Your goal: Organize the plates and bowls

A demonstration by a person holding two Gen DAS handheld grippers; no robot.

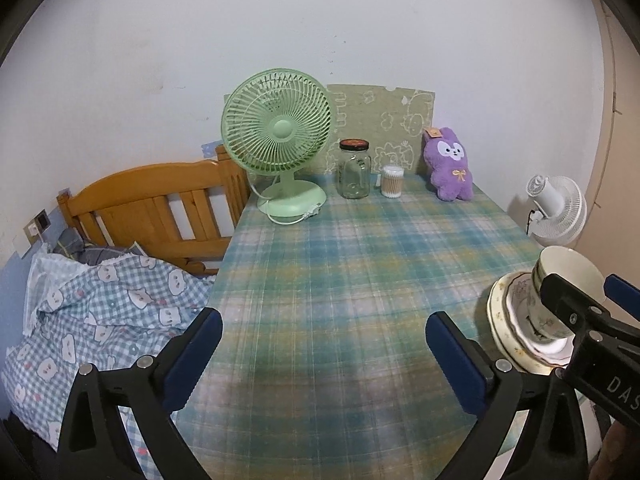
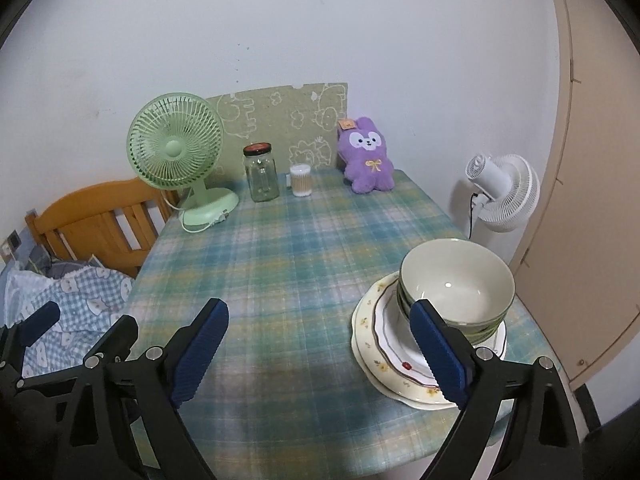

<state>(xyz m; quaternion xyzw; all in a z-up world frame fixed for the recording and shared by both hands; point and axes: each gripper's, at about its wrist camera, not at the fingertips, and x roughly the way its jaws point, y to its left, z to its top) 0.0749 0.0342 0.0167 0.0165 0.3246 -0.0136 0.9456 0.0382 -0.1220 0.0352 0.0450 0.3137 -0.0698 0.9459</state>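
Nested pale green bowls (image 2: 456, 292) sit on two stacked plates (image 2: 376, 340), a white scalloped one on a cream flowered one, at the right side of the plaid-covered table (image 2: 300, 260). My right gripper (image 2: 320, 352) is open and empty; its right finger (image 2: 438, 352) covers the near-left edge of the stack. The left wrist view shows the bowls (image 1: 568, 260) and plates (image 1: 500, 312) at the far right, partly hidden by the right gripper (image 1: 580, 286). My left gripper (image 1: 324, 360) is open over bare cloth, left of the stack, with nothing between its fingers.
Along the table's back stand a green fan (image 2: 176, 148), a glass jar (image 2: 262, 174), a cotton swab tub (image 2: 300, 180) and a purple plush (image 2: 368, 156). A white fan (image 2: 504, 192) and a door (image 2: 580, 200) are right. A wooden headboard (image 1: 152, 204) and bedding (image 1: 100, 304) lie left.
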